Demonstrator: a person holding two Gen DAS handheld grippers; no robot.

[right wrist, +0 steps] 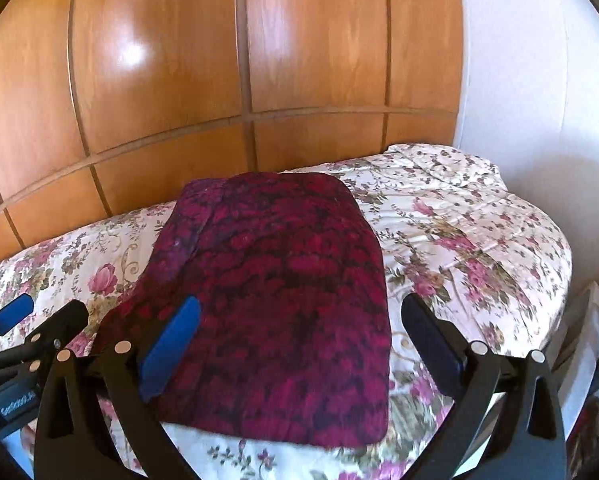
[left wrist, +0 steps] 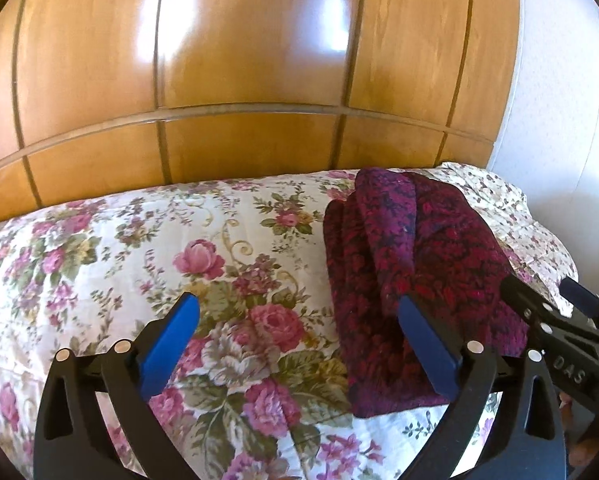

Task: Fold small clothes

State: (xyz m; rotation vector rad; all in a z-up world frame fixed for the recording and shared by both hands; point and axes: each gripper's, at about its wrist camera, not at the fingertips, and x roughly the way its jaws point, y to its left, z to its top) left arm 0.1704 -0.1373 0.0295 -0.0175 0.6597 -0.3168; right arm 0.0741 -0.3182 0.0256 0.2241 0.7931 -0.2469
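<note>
In the left wrist view our left tool (left wrist: 299, 320) is spread wide above the flowered bedspread (left wrist: 99, 260), with the folded red cloth (left wrist: 419, 248) lying at its right finger. In the right wrist view our right tool (right wrist: 299, 320) is spread too, empty, over the same cloth (right wrist: 283, 280) lying flat on the bed before the wooden wardrobe (right wrist: 179, 60).

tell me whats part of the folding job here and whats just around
Part of the job:
- dark red patterned garment, lying folded on the bed
- left gripper, open
- right gripper, open

Just around:
- floral bedspread
- wooden wardrobe
- white wall
</note>
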